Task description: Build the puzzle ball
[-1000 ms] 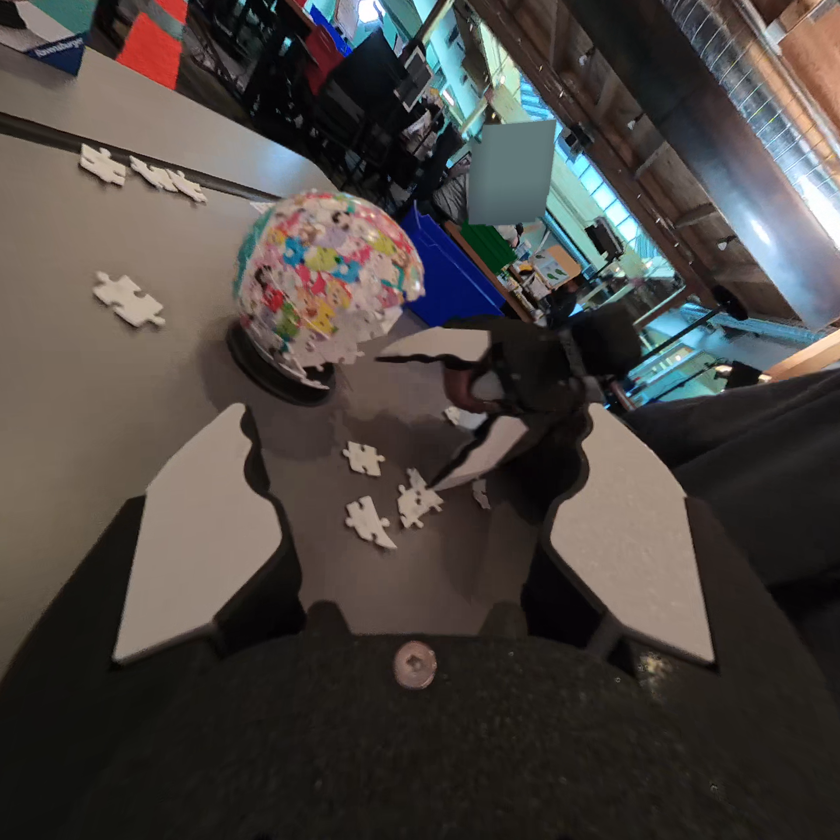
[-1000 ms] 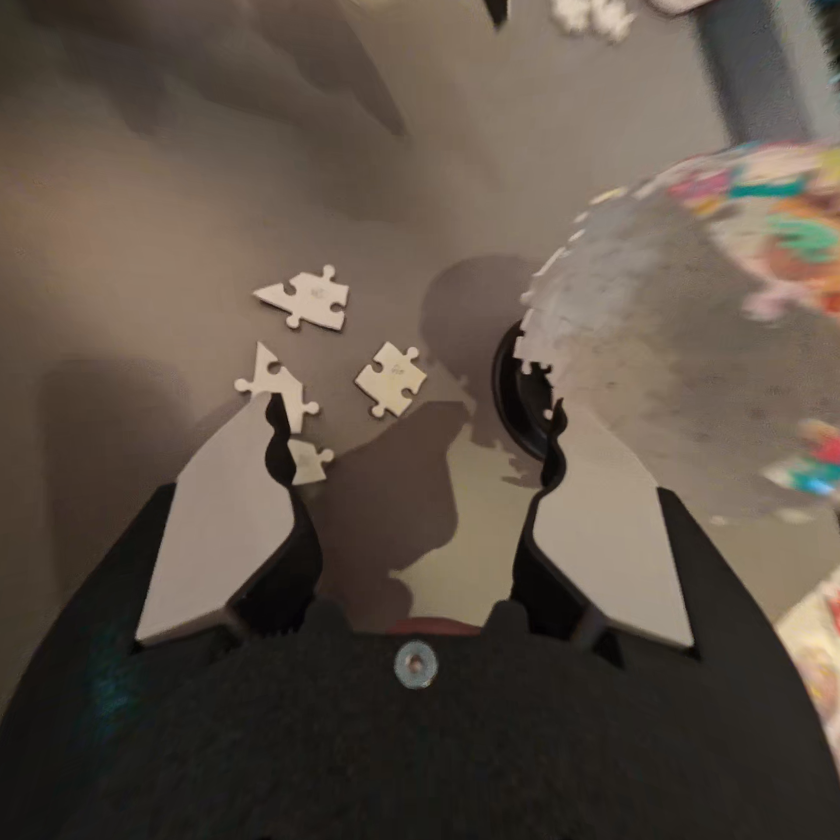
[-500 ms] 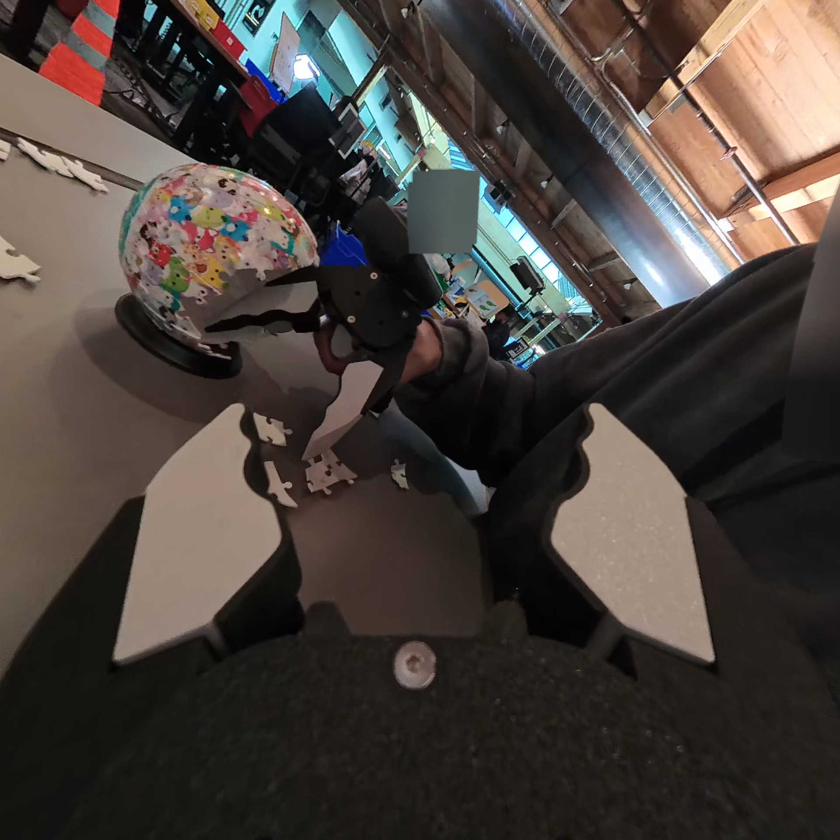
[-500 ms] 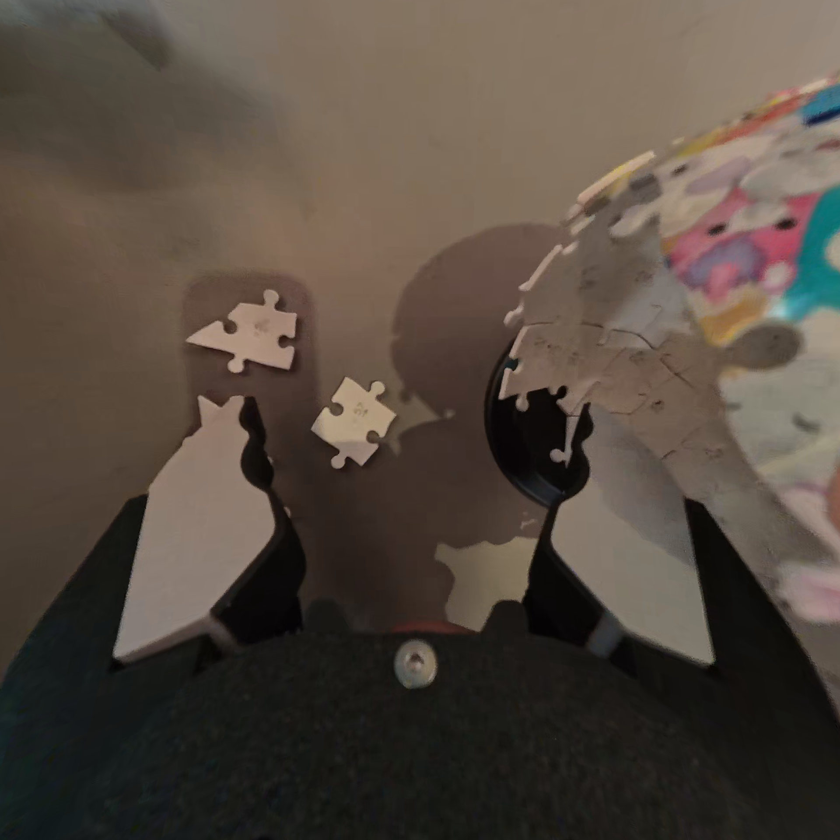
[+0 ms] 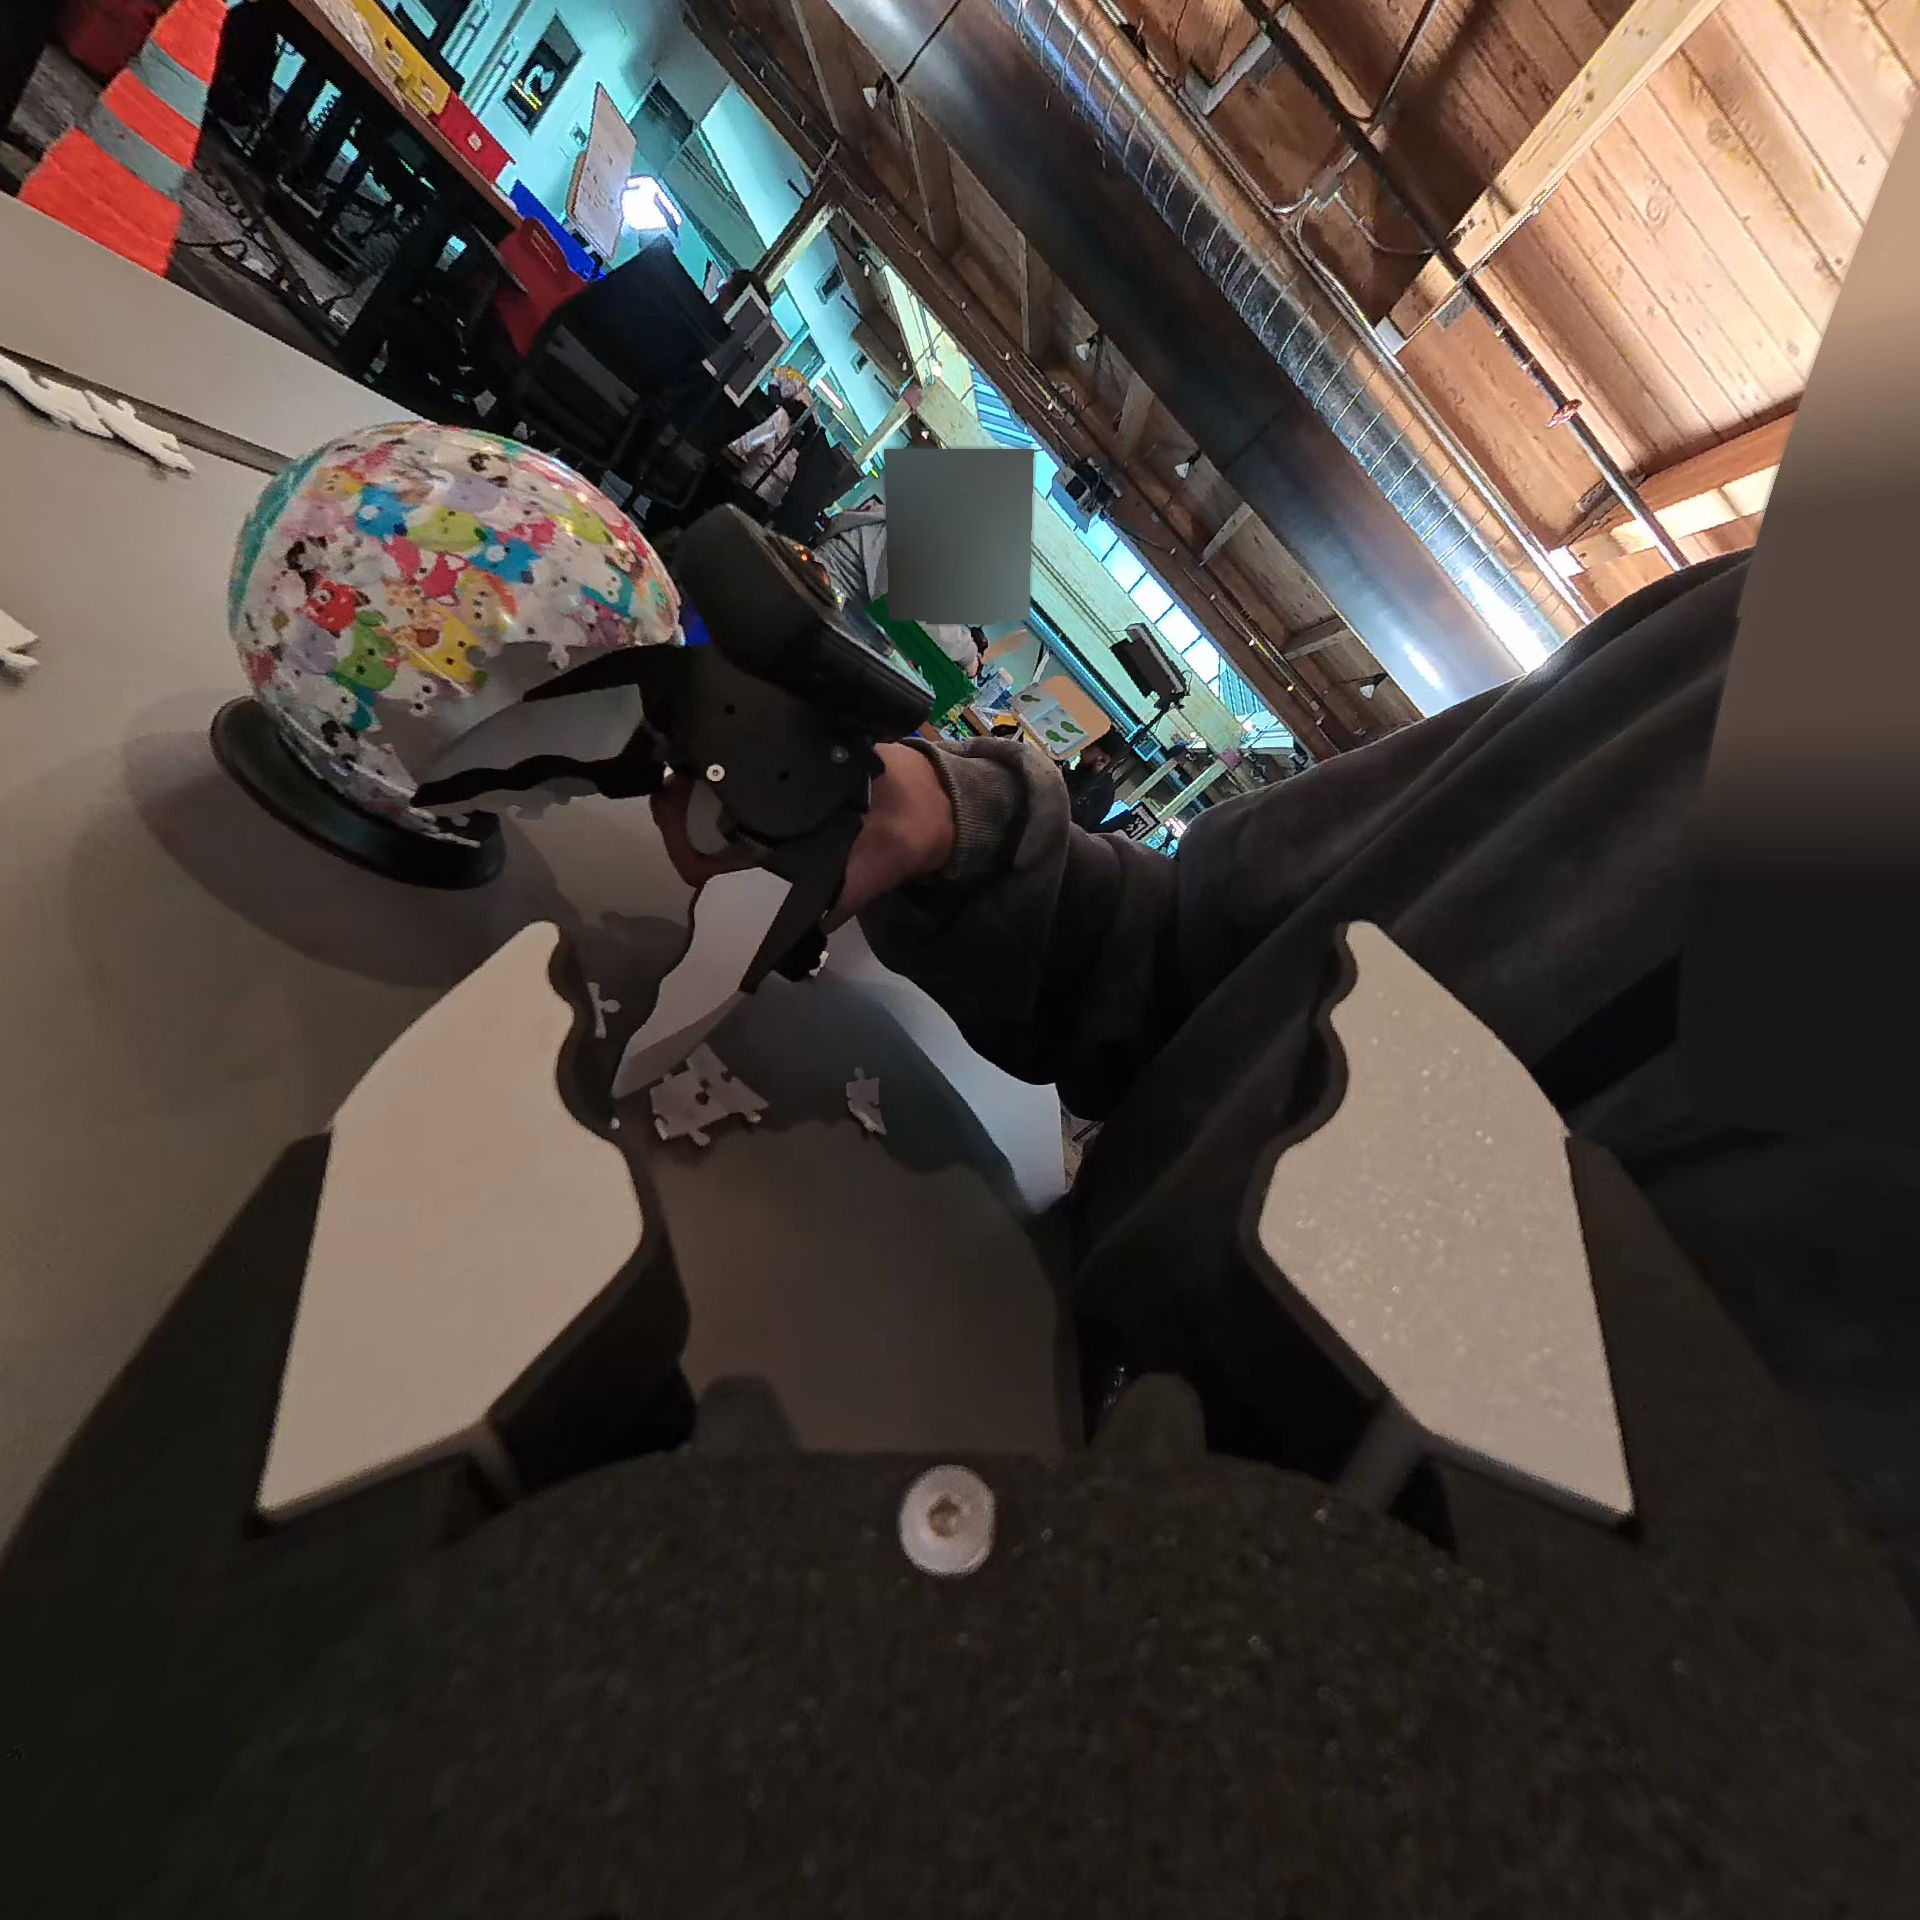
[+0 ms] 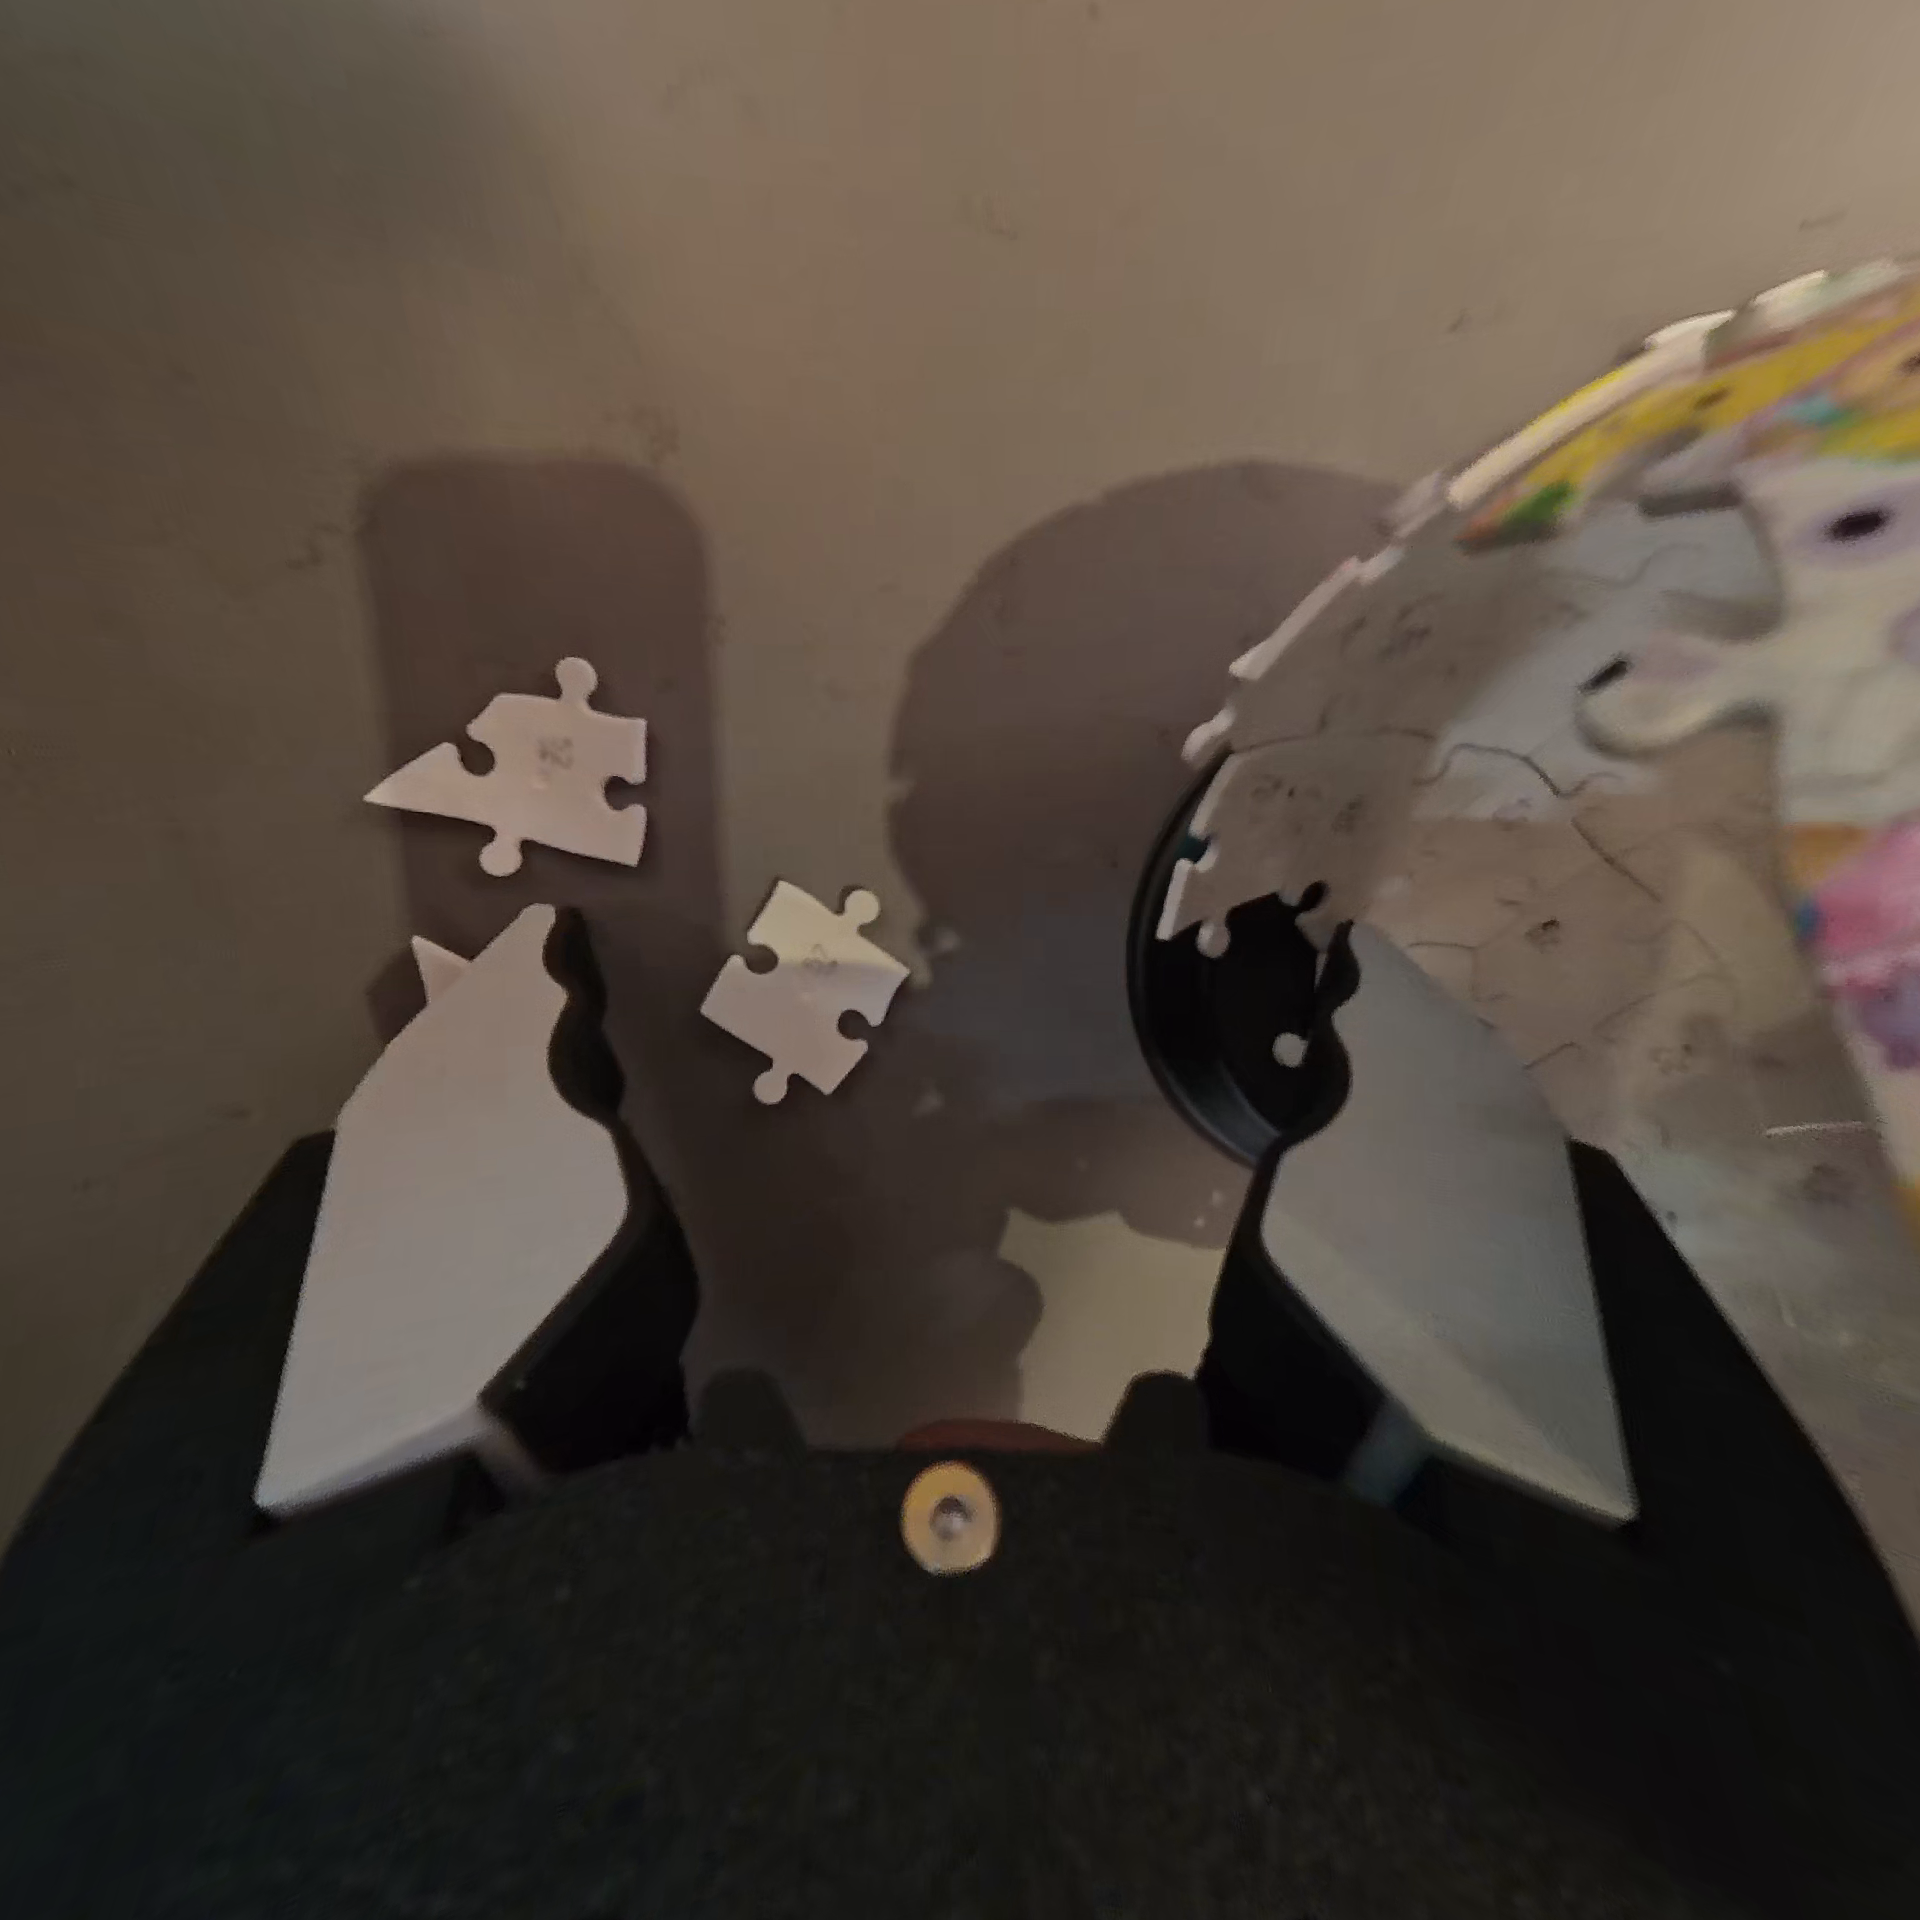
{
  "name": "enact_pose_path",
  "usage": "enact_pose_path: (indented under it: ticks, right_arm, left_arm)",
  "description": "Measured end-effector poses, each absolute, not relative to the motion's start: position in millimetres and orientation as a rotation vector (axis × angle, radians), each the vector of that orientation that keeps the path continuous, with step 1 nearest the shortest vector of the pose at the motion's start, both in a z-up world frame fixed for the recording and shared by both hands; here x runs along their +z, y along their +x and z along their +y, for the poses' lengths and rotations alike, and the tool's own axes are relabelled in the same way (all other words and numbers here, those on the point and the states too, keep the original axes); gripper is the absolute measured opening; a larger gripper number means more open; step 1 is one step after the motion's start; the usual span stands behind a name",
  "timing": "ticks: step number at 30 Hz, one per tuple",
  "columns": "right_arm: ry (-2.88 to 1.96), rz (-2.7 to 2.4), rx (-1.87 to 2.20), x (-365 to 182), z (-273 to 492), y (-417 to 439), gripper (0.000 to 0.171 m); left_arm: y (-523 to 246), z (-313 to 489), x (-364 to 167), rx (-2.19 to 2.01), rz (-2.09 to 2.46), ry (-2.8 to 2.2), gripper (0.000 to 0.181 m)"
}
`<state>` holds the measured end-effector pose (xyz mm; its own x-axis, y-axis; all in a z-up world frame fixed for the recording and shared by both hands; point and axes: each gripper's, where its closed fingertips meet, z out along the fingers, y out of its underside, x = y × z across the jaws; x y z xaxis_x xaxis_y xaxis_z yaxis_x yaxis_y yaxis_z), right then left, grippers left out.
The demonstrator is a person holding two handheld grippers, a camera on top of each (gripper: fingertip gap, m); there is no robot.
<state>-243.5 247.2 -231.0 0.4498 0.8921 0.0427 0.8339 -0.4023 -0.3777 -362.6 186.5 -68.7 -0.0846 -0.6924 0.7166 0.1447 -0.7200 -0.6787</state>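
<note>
The puzzle ball (image 5: 447,603) is a colourful, partly built shell on a black stand (image 5: 353,821) on the grey table (image 5: 156,1039). My right gripper (image 5: 525,940) is open and empty, with one finger at the ball's open lower edge and the other tip down by loose white pieces (image 5: 707,1107). In the right wrist view the right gripper (image 6: 945,925) frames one piece (image 6: 805,987), with another (image 6: 530,769) beyond. The ball's grey inside (image 6: 1455,831) and the stand (image 6: 1195,1018) are at the right. My left gripper (image 5: 951,935) is open and empty, held back from the ball.
More white pieces lie at the far left of the table (image 5: 94,410). A person's dark sleeve (image 5: 1299,935) reaches in from the right over the table's near edge. Desks, chairs and bins stand beyond the table's far edge (image 5: 520,312).
My right gripper has moved down and in towards the ball's open edge and the loose pieces, staying open. My left gripper has drawn back and swung right, so the ball now sits at the left.
</note>
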Motion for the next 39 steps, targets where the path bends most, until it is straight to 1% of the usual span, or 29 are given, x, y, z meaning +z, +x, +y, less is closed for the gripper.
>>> enact_pose_path:
  ticks: [2, 5, 7, 9, 12, 14, 16, 17, 19, 23, 26, 27, 32, 33, 35, 39]
  right_arm:
    - [-2.356, -1.469, 0.235, -231, 248, -244, 0.127]
    - [-2.314, -1.47, 0.22, -222, 242, -246, 0.12]
    - [-2.247, -1.455, 0.233, -203, 229, -250, 0.119]
    - [-2.149, -1.415, 0.283, -176, 208, -255, 0.112]
    - [-2.041, -1.293, 0.365, -140, 173, -248, 0.102]
    - [-2.02, -1.163, 0.391, -130, 158, -230, 0.095]
    - [-2.022, -1.011, 0.38, -131, 149, -203, 0.087]
    - [-2.029, -0.938, 0.377, -134, 145, -190, 0.087]
    - [-2.01, -0.78, 0.378, -135, 141, -166, 0.085]
    - [-1.922, -0.55, 0.376, -136, 138, -126, 0.077]
    - [-1.865, -0.504, 0.351, -136, 131, -108, 0.074]
    - [-1.845, -0.495, 0.333, -135, 128, -103, 0.074]
    - [-1.831, -0.513, 0.25, -131, 117, -82, 0.075]
    - [-1.83, -0.518, 0.231, -131, 115, -79, 0.073]
    - [-1.834, -0.518, 0.208, -132, 113, -76, 0.066]
    - [-1.84, -0.52, 0.242, -134, 113, -84, 0.066]
  left_arm:
    - [-363, 187, -69, -1.862, 0.596, -1.613, 0.127]
    - [-361, 187, -74, -1.832, 0.61, -1.639, 0.127]
    - [-359, 188, -80, -1.785, 0.63, -1.675, 0.127]
    - [-358, 189, -88, -1.725, 0.658, -1.713, 0.126]
    - [-351, 187, -105, -1.603, 0.742, -1.798, 0.117]
    - [-342, 181, -123, -1.474, 0.858, -1.883, 0.11]
    - [-332, 175, -137, -1.339, 0.969, -1.94, 0.102]
    - [-326, 171, -140, -1.3, 1.0, -1.947, 0.101]
    - [-313, 165, -142, -1.257, 1.032, -1.952, 0.092]
    - [-300, 171, -159, -1.066, 1.042, -2.038, 0.086]
    - [-301, 179, -171, -0.858, 1.057, -2.089, 0.079]
    - [-302, 179, -175, -0.805, 1.067, -2.103, 0.079]
    - [-287, 156, -183, -0.781, 1.115, -2.127, 0.07]
    - [-288, 155, -186, -0.734, 1.125, -2.127, 0.069]
    - [-293, 161, -193, -0.609, 1.133, -2.14, 0.068]
    - [-295, 176, -204, -0.559, 1.137, -2.22, 0.065]
